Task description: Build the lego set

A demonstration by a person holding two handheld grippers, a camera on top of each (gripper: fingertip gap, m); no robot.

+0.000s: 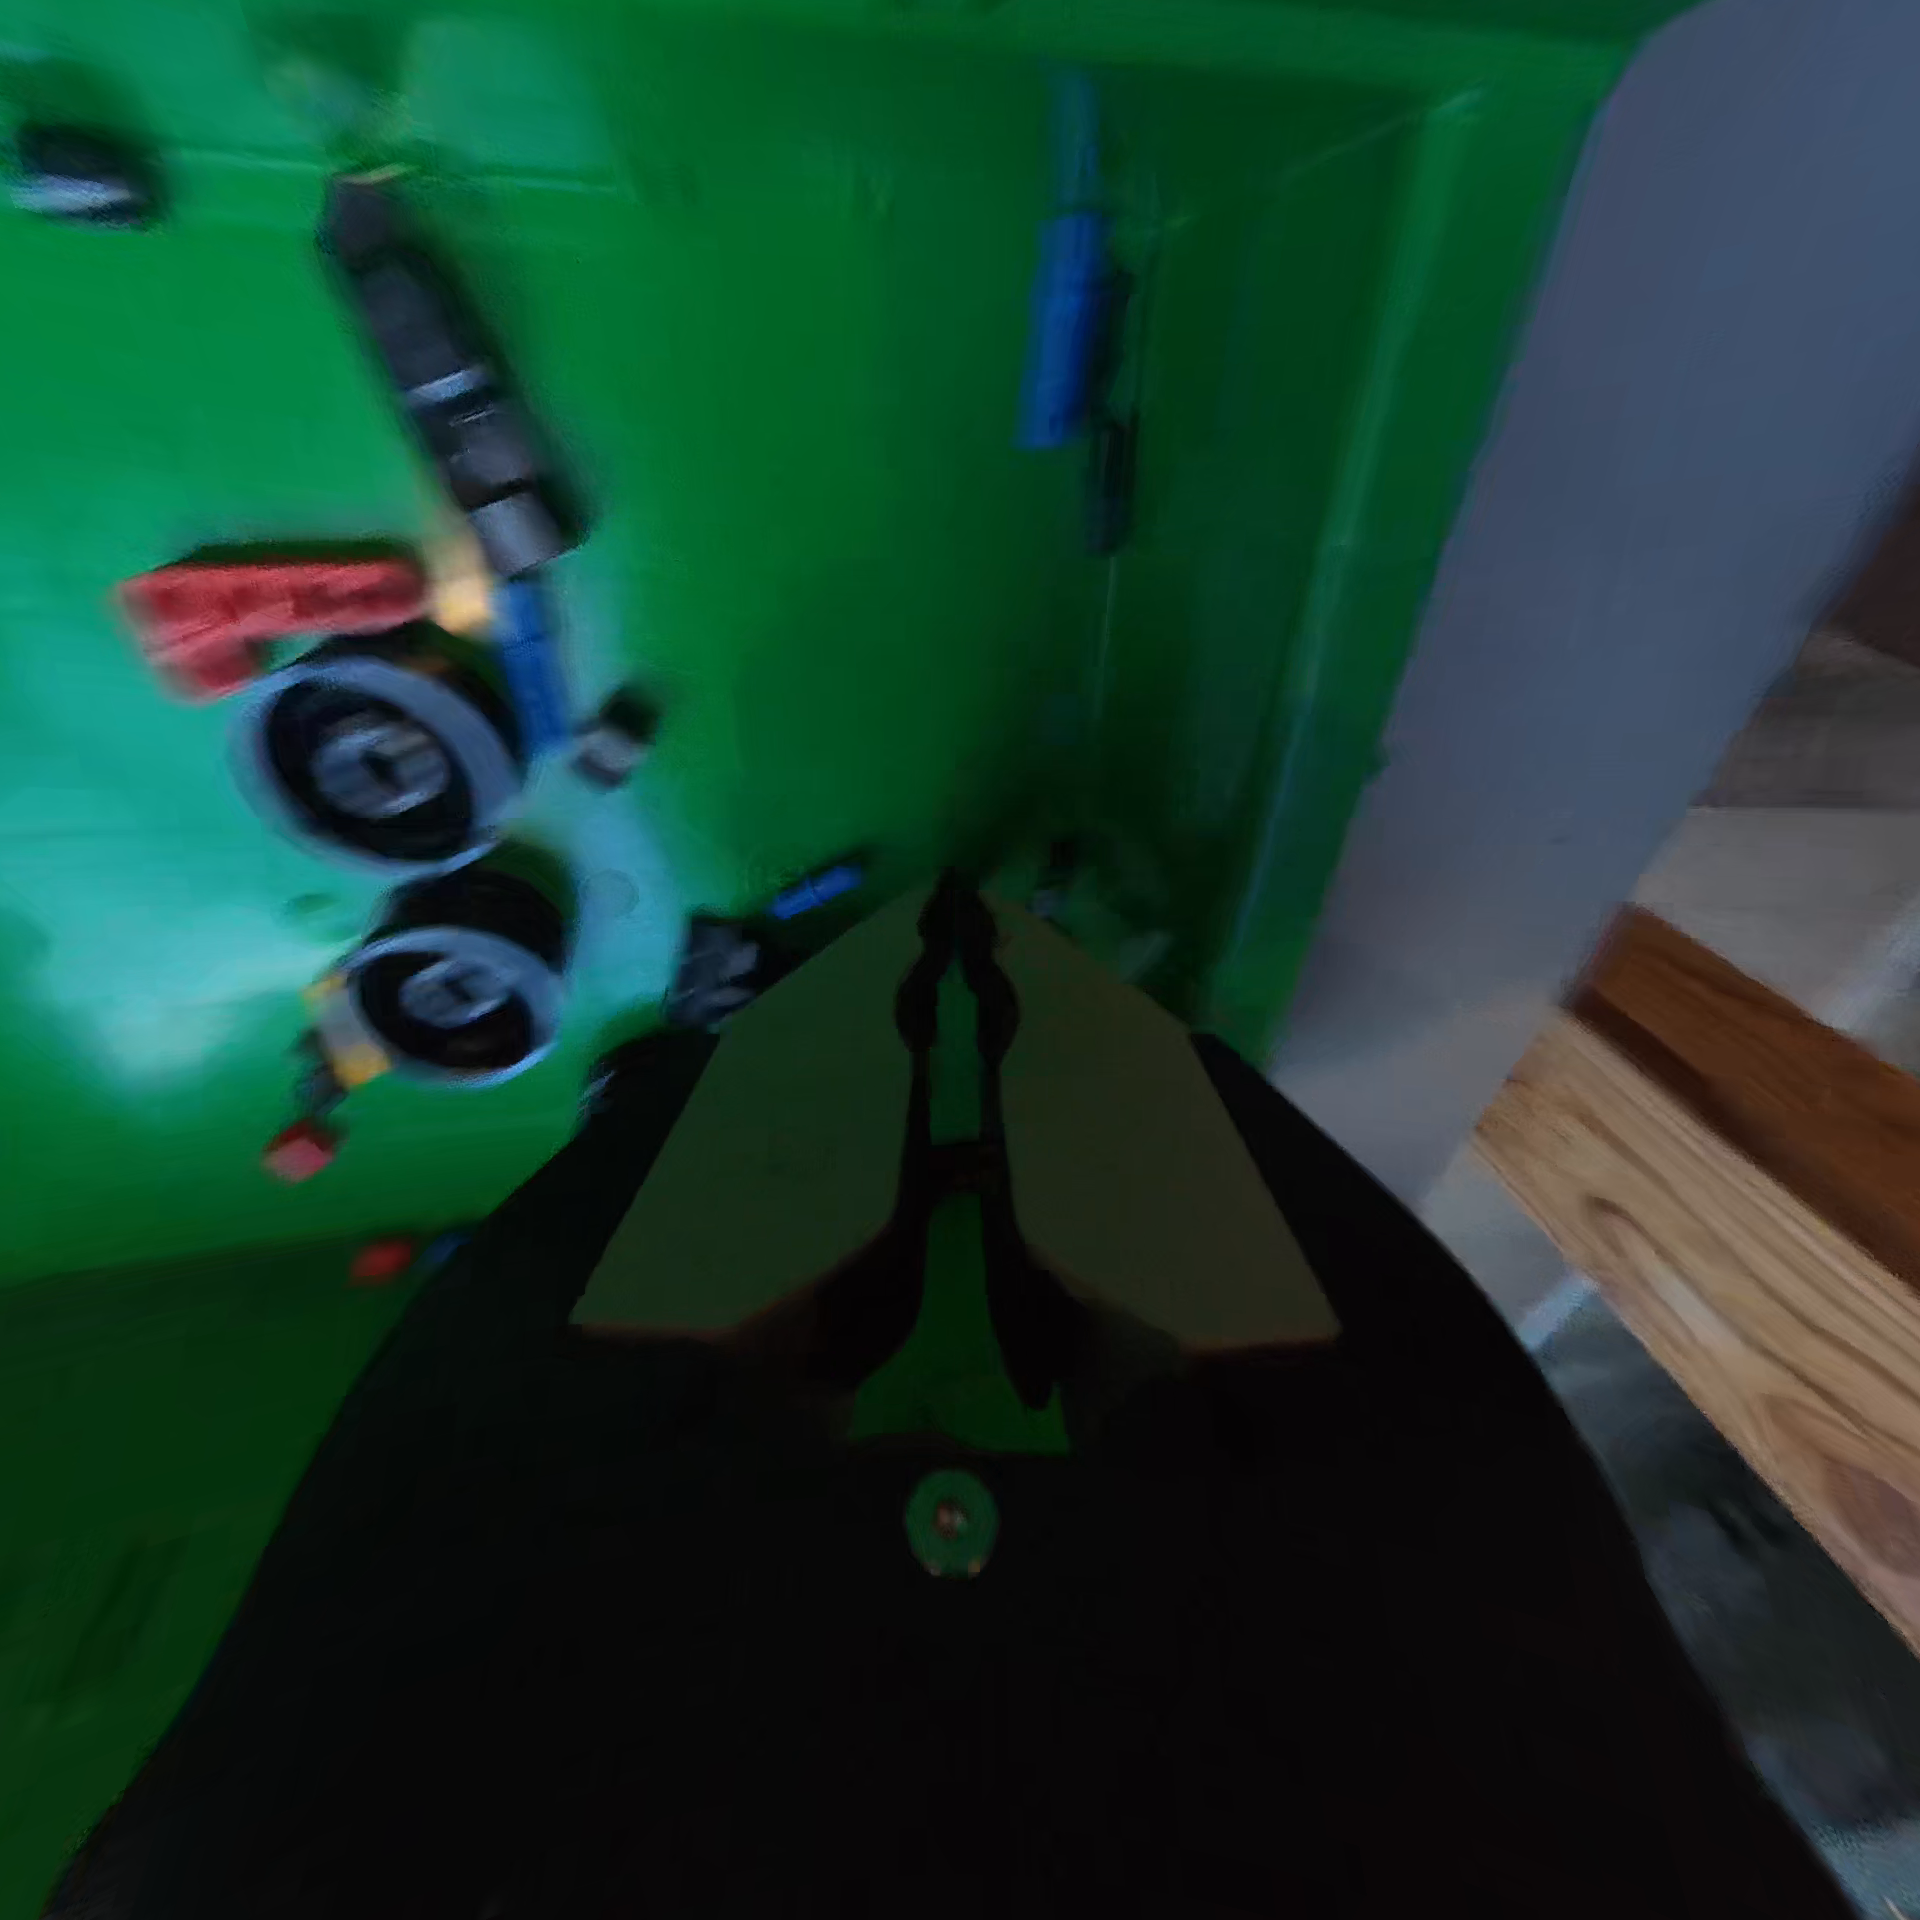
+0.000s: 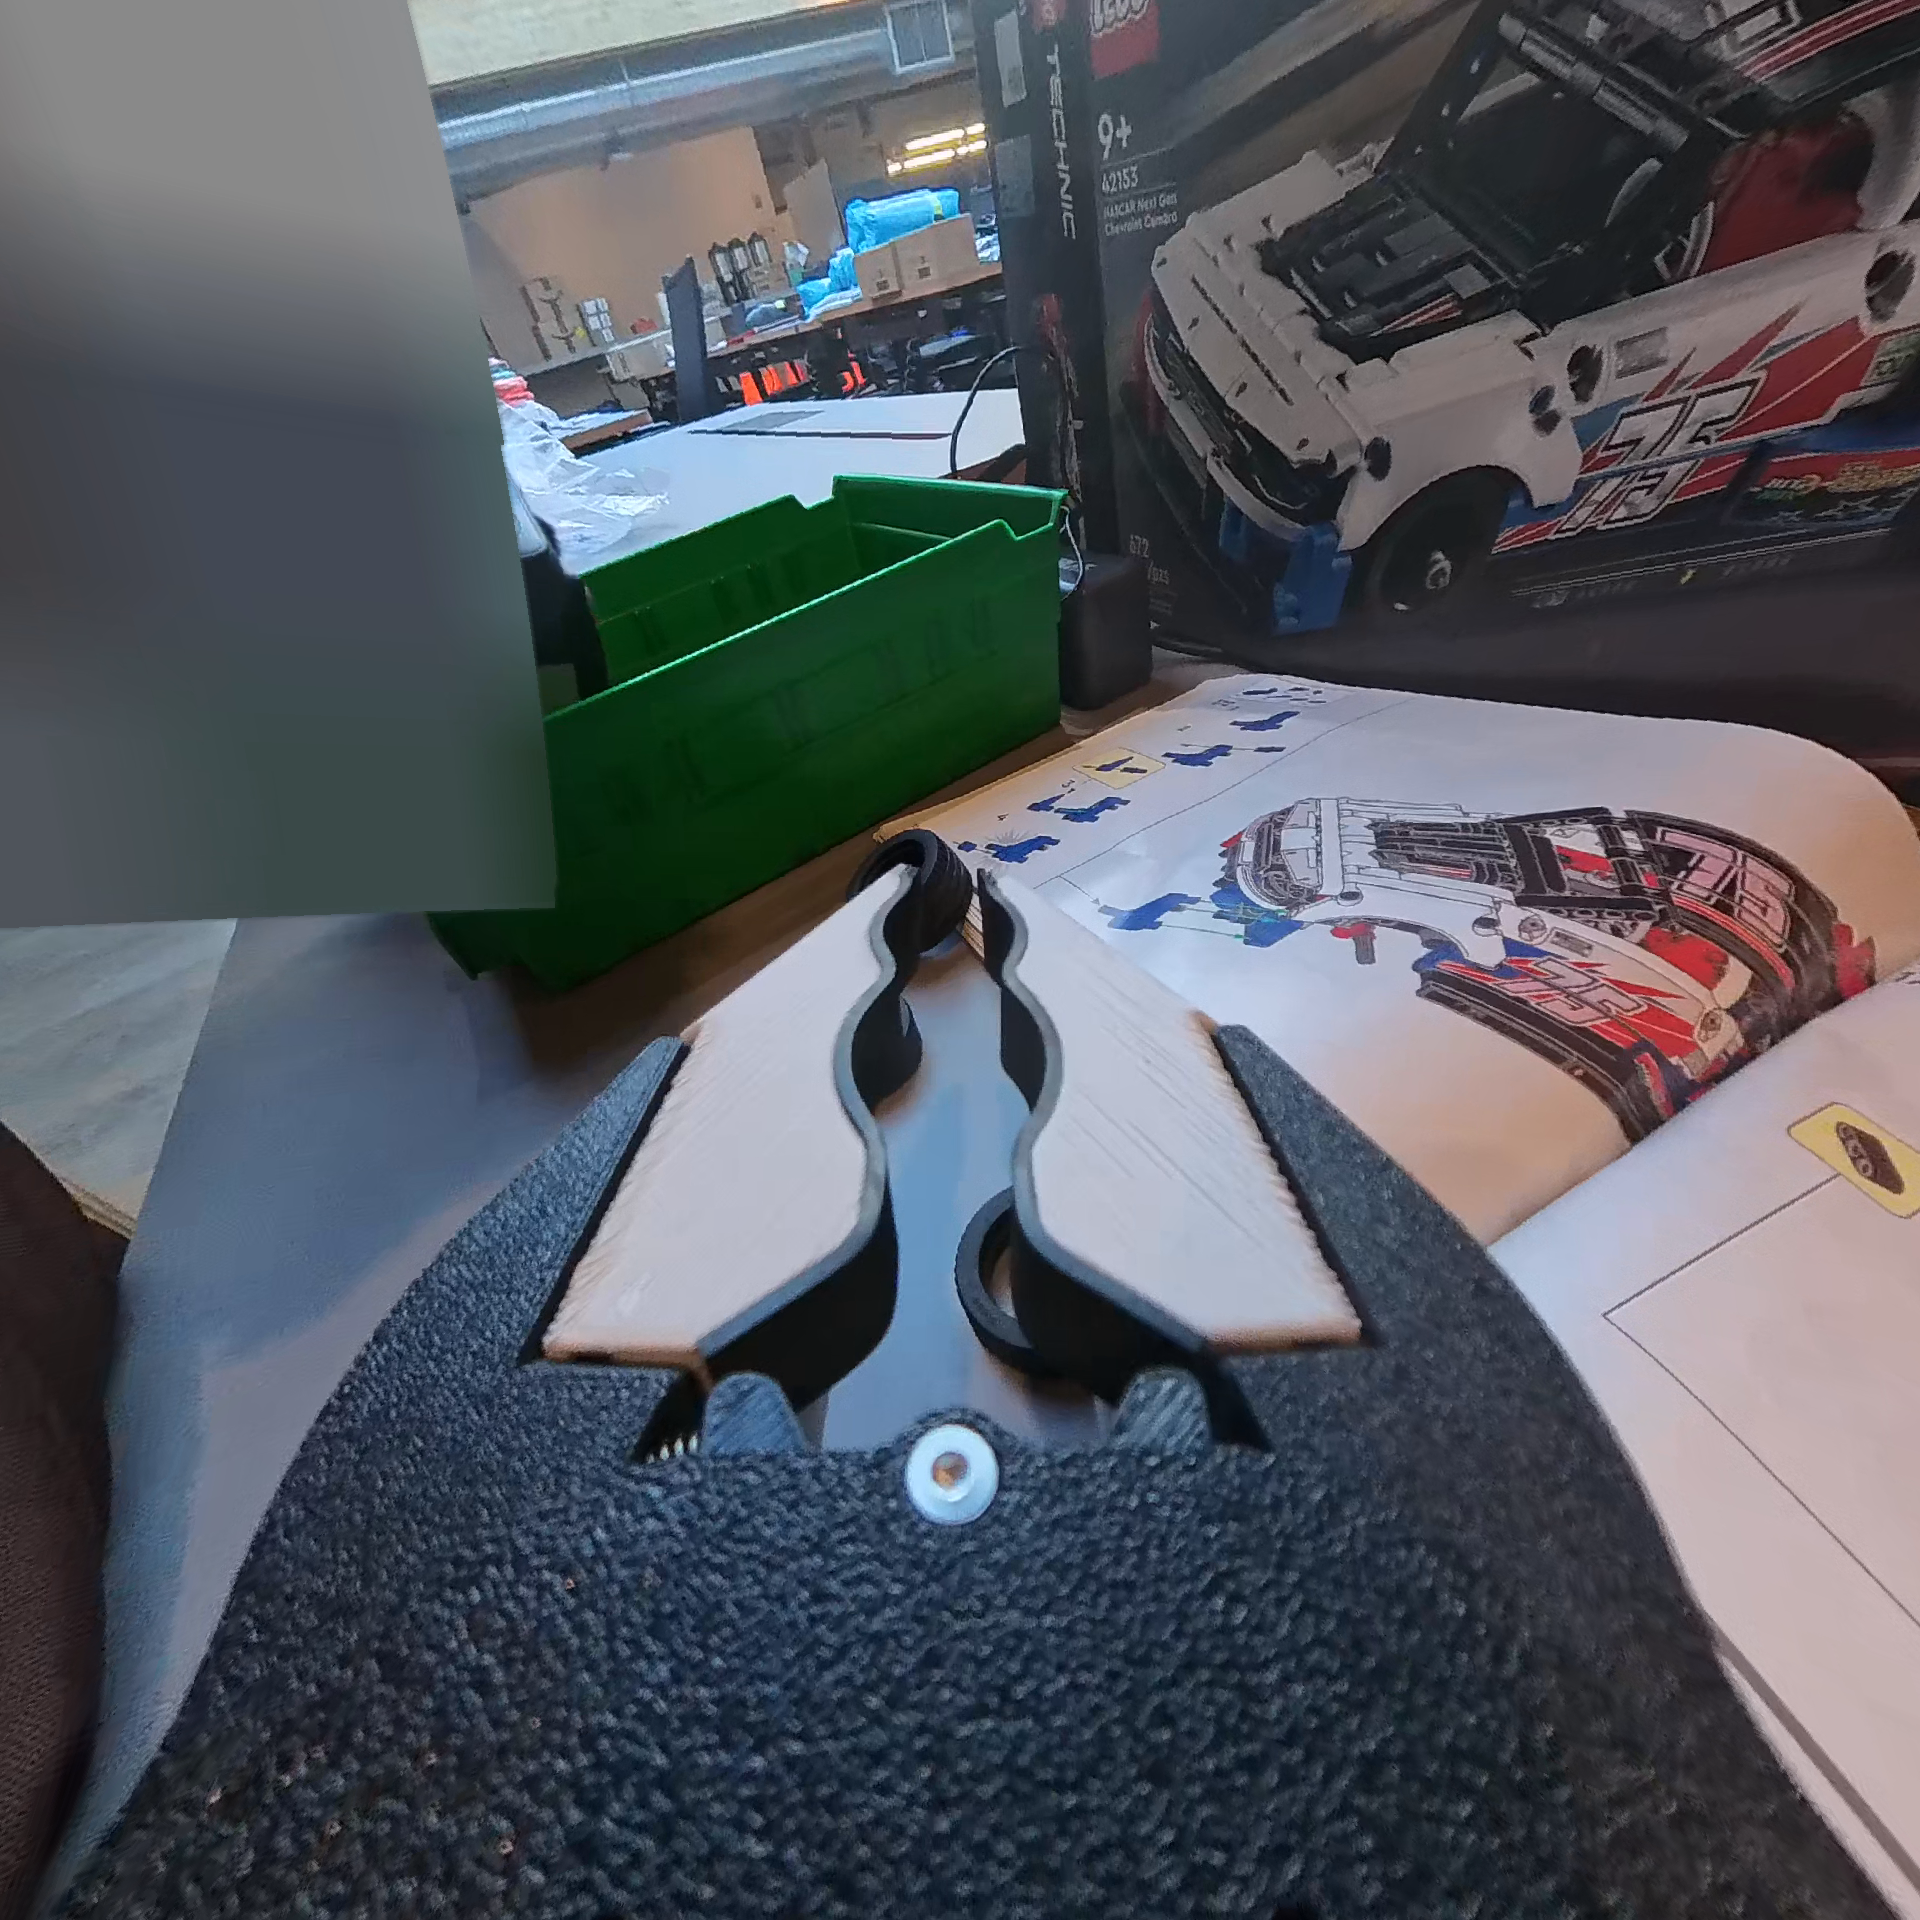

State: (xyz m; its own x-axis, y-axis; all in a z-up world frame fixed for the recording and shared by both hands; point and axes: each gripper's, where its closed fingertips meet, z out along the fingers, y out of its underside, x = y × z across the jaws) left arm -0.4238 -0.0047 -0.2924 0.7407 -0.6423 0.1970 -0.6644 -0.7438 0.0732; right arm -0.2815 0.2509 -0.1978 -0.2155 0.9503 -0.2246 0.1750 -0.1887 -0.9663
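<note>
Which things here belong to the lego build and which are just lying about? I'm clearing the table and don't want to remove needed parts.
Belongs:
- green plastic parts bin
- black rubber tyres on grey rims
- red brick piece
- blue rod-shaped piece
- open paper instruction booklet
- printed cardboard set box

Lying about:
- crumpled clear plastic wrap
- small black adapter block

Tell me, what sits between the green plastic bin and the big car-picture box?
In the right wrist view, a small dark boxy block stands between the green plastic bin and the car-picture box.
</note>
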